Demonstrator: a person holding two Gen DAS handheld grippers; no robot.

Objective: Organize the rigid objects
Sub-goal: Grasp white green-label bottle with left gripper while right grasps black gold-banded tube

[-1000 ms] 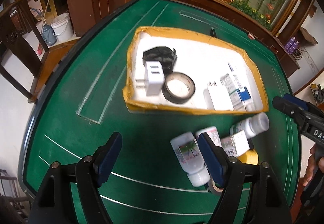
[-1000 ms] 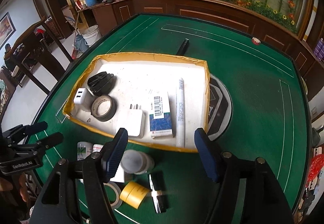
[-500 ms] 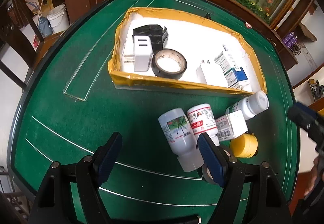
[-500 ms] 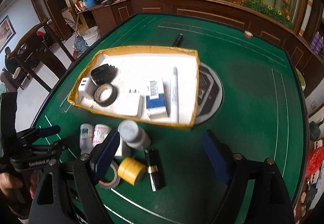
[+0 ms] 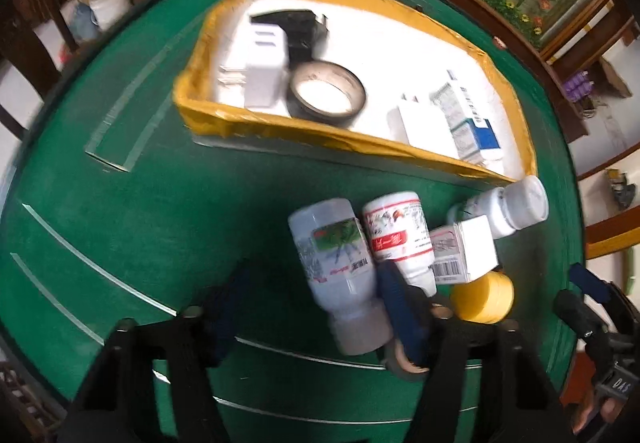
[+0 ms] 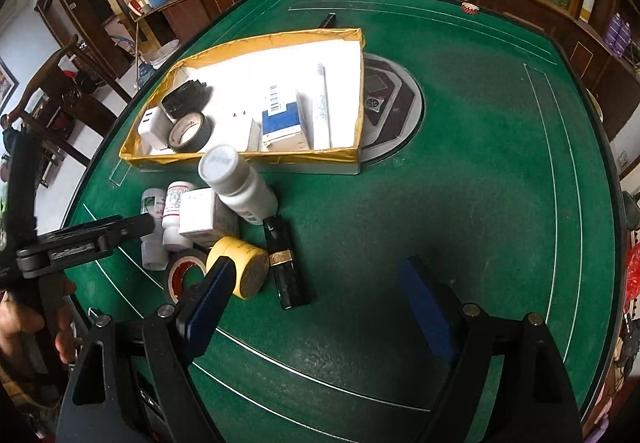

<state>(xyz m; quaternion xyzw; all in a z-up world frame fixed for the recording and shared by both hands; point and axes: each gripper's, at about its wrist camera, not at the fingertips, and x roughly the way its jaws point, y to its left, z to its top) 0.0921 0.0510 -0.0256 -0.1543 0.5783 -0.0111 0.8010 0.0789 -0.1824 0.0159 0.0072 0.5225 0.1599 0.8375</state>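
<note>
Green-label bottle (image 5: 340, 267) — cap toward camera

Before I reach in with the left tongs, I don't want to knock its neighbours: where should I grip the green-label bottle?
Grip the green-label bottle across its lower body, near the cap end, coming down from above. It lies on its side, and the red-label bottle sits tight against it higher up. The left tongs have just been closing around it, and no contact shows yet.

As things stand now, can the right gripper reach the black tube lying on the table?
Probably yes. The right gripper is open, and the black tube lies just ahead on the bare felt. Only the yellow tape roll beside it is close.
</note>
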